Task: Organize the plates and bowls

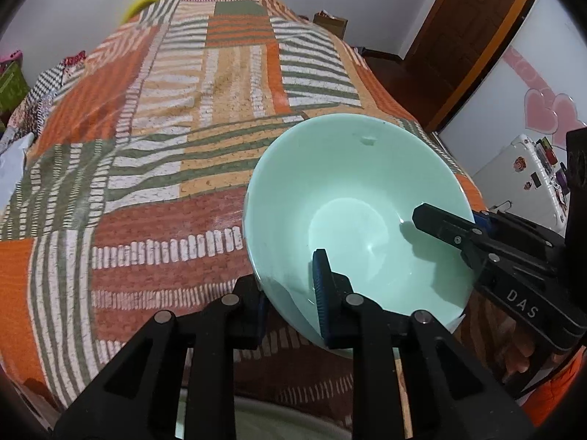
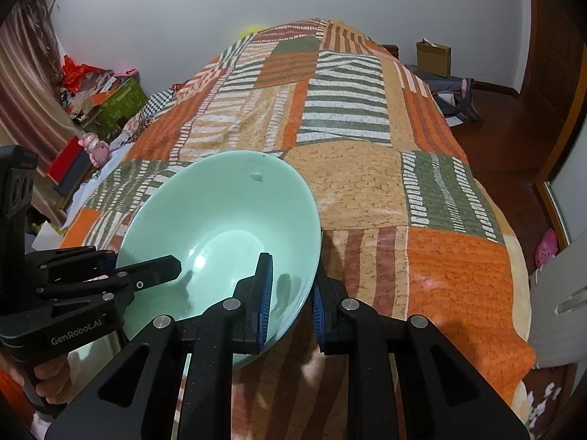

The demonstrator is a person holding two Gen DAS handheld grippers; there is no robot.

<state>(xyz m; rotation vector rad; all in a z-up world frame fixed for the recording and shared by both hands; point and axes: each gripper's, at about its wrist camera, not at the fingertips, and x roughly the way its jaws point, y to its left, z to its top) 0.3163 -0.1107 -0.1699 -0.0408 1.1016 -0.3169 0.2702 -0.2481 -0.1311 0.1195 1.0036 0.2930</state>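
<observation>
Both tongs, left tongs and right tongs, pinch opposite rims of the mint bowl, steadying it tilted above the bed for carrying.

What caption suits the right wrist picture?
Both grippers pinch the rim of a pale green ceramic bowl above a patchwork bedspread.

The mint-green bowl looks like glazed ceramic, smooth and glossy, with bright glints inside. Beneath it the bed cover is matt, fuzzy patchwork cloth. Beyond the bed, the floor is polished wood.
</observation>
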